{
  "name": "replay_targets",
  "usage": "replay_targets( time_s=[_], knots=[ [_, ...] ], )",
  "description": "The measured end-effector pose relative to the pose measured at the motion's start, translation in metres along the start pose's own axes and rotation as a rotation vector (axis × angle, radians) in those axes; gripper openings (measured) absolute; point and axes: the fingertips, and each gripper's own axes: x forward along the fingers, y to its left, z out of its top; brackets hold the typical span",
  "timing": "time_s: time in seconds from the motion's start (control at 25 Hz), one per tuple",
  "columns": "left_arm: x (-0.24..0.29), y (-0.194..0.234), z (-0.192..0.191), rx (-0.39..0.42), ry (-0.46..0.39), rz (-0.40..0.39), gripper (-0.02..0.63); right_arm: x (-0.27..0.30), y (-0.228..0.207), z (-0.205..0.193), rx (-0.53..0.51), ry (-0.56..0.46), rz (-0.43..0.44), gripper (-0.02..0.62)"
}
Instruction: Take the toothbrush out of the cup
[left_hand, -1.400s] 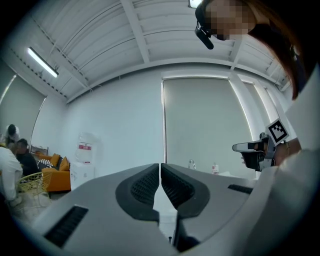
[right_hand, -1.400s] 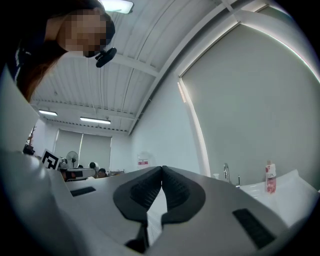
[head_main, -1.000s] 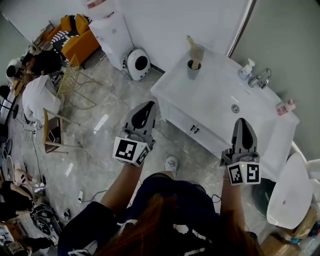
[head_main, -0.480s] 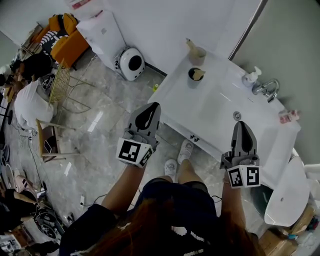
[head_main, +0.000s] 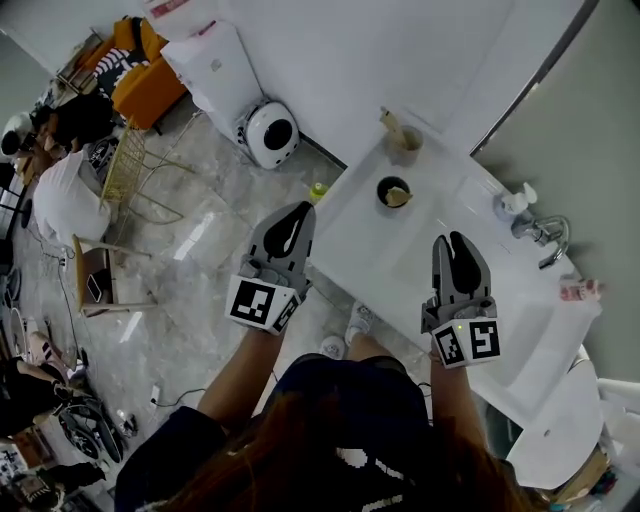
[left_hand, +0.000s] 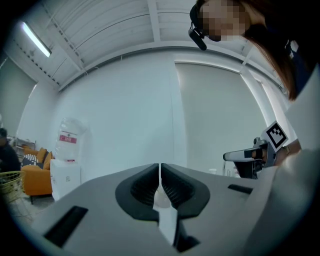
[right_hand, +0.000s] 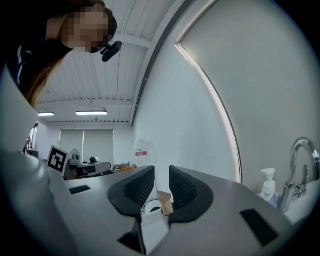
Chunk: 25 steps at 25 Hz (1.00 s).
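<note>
A dark cup (head_main: 386, 186) stands on the white counter (head_main: 400, 255) near the wall mirror, with the tan toothbrush (head_main: 399, 198) leaning inside it. My right gripper (head_main: 455, 241) hovers over the counter, short of the cup. Its jaws have just been opening and hold nothing. In the right gripper view the cup (right_hand: 149, 205) and toothbrush (right_hand: 165, 202) show far ahead through the gap of the right gripper (right_hand: 161, 183). My left gripper (head_main: 296, 208) is shut and empty at the counter's left edge, over the floor. The left gripper (left_hand: 159, 170) points at the bare wall.
A faucet (head_main: 546, 236) and soap bottle (head_main: 515, 199) stand at the counter's right, by the sink basin. The mirror shows the cup's reflection (head_main: 404, 140). On the floor to the left are a round white appliance (head_main: 272, 133) and a wire basket (head_main: 135, 165). A toilet (head_main: 560, 430) sits at lower right.
Both grippers have come closer to the counter and the cup. The right gripper now hangs over the counter top and its jaws have parted. The left gripper stays shut.
</note>
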Motion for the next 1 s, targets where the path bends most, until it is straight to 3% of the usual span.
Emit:
replay_targets(
  time_s=[0.24, 0.44, 0.6, 0.8, 1.0],
  knots=[
    [0.037, 0.023, -0.010, -0.003, 0.029, 0.064, 0.029, 0.052, -0.028, -0.034, 0.050, 0.108, 0.099, 0.180],
    [0.062, 0.046, -0.021, -0.021, 0.042, 0.083, 0.029, 0.088, -0.020, -0.076, 0.006, 0.265, 0.189, 0.258],
    [0.090, 0.066, -0.026, -0.032, 0.049, 0.045, 0.029, 0.110, -0.017, -0.105, -0.023, 0.335, 0.139, 0.258],
    [0.128, 0.095, -0.032, -0.019, 0.076, -0.067, 0.029, 0.139, -0.012, -0.142, -0.019, 0.384, 0.052, 0.245],
    [0.153, 0.125, -0.042, -0.008, 0.092, -0.126, 0.029, 0.158, -0.022, -0.147, -0.060, 0.331, -0.078, 0.157]
  ],
)
